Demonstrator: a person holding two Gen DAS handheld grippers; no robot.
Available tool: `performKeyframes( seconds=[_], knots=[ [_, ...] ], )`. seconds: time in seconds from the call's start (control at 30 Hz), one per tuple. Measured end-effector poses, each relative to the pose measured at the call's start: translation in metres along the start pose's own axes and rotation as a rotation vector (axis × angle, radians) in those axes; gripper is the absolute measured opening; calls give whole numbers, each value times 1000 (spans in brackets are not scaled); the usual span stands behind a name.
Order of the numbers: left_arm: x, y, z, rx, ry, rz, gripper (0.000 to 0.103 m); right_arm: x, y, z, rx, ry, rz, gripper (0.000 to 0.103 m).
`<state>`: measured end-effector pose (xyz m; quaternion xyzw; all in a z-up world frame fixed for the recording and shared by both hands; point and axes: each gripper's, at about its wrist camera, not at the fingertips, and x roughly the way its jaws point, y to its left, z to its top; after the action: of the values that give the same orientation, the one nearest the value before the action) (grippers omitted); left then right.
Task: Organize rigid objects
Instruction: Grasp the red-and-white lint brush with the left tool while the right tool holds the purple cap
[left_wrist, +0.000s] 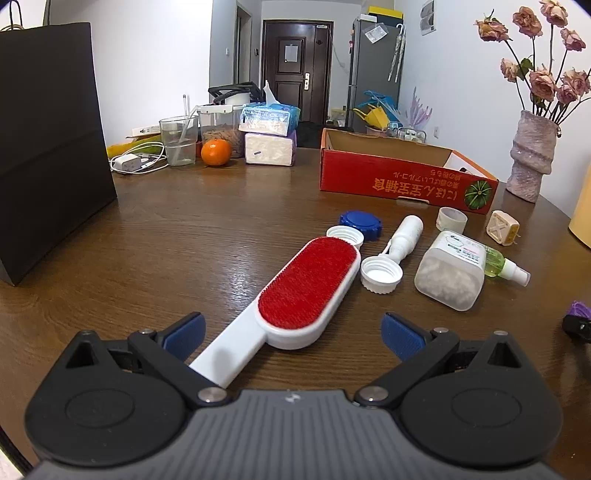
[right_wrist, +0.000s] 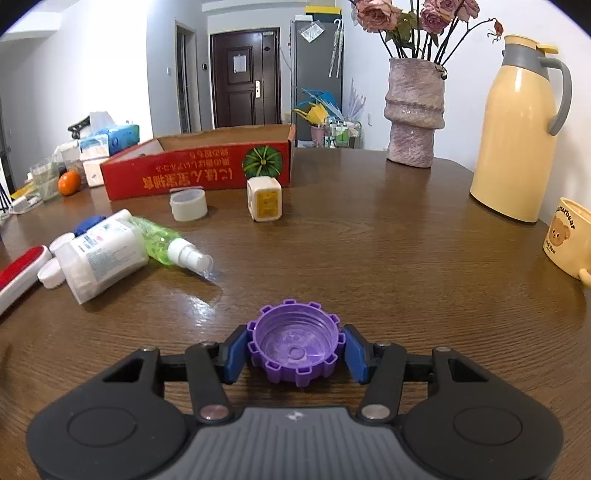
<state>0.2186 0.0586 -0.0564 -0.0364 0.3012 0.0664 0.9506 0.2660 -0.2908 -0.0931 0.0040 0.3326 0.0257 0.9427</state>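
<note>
My left gripper (left_wrist: 293, 334) stands open low over the table, and the white handle of a red lint brush (left_wrist: 308, 284) runs between its blue pads, close to the left one. My right gripper (right_wrist: 295, 350) is shut on a purple toothed cap (right_wrist: 293, 341) that rests open side up on the table. Left of it lie a translucent jar (right_wrist: 101, 254) and a green spray bottle (right_wrist: 166, 242). A beige cube plug (right_wrist: 264, 199) and a translucent ring cap (right_wrist: 188, 205) sit before the open red cardboard box (right_wrist: 199, 170). Beside the brush are a blue cap (left_wrist: 360, 223), two white caps (left_wrist: 380, 273) and a small white bottle (left_wrist: 406, 232).
A tall black paper bag (left_wrist: 51, 140) stands at the left. A glass cup (left_wrist: 179, 140), an orange (left_wrist: 216, 151) and tissue packs (left_wrist: 269, 147) crowd the far edge. At the right are a vase (right_wrist: 413, 110), a yellow thermos (right_wrist: 517, 129) and a mug (right_wrist: 570, 240).
</note>
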Motion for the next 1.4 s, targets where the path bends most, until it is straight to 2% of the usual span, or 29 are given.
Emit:
performKeyframes(
  seconds=[0.37, 0.83, 0.93, 1.07, 1.17, 1.3, 1.4],
  knots=[
    [21, 9, 17, 82, 23, -15, 103, -20, 12, 12, 7, -90, 30, 53],
    [69, 13, 23, 145, 158, -14, 103, -19, 24, 14, -4, -92, 47, 53],
    [71, 12, 22, 151, 170, -26, 96, -19, 27, 12, -7, -87, 52, 53],
    [70, 12, 21, 132, 173, -67, 77, -18, 26, 11, -4, -84, 54, 53],
    [67, 10, 20, 130, 167, -77, 68, -19, 25, 11, -2, -84, 57, 53],
    [63, 8, 19, 127, 157, -72, 58, -19, 24, 10, 3, -85, 61, 53],
    [61, 7, 18, 115, 155, -62, 57, -21, 23, 9, 7, -85, 65, 53]
  ],
)
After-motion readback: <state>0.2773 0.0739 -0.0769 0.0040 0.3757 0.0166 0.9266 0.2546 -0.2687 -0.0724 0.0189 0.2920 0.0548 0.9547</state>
